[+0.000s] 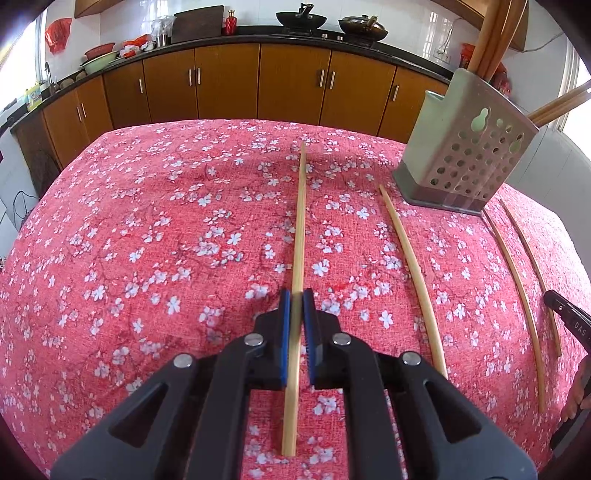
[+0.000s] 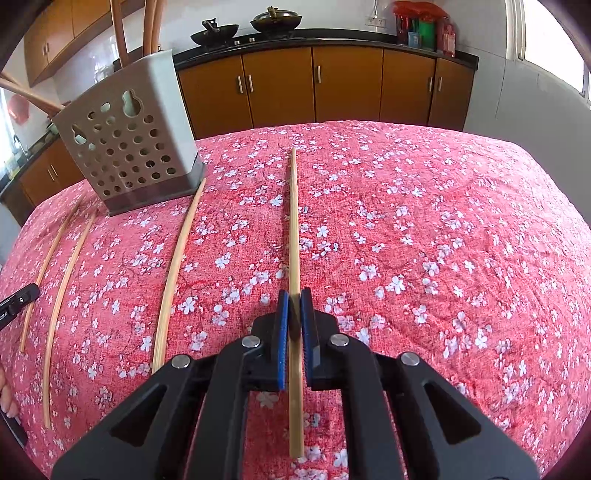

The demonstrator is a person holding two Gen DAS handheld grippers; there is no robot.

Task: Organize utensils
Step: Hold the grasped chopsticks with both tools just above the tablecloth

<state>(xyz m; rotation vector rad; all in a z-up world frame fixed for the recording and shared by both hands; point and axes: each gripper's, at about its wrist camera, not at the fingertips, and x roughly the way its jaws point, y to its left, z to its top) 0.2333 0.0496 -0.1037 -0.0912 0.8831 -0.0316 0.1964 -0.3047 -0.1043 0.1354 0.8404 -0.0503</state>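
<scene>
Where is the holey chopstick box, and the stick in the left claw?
chopstick box (image 1: 469, 155), left wrist view, its holed side wall.
stick in the left claw (image 1: 300, 221), left wrist view, mid-shaft ahead of the claw.

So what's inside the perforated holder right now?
Several wooden sticks, probably chopsticks, rise from the top of the holder, some leaning out sideways. Their lower ends are hidden behind its walls; the holes show only dark gaps, so an exact count isn't possible.

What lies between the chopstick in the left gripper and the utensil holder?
One loose chopstick lies on the cloth between the gripped chopstick and the utensil holder, shown in the left wrist view.
</scene>
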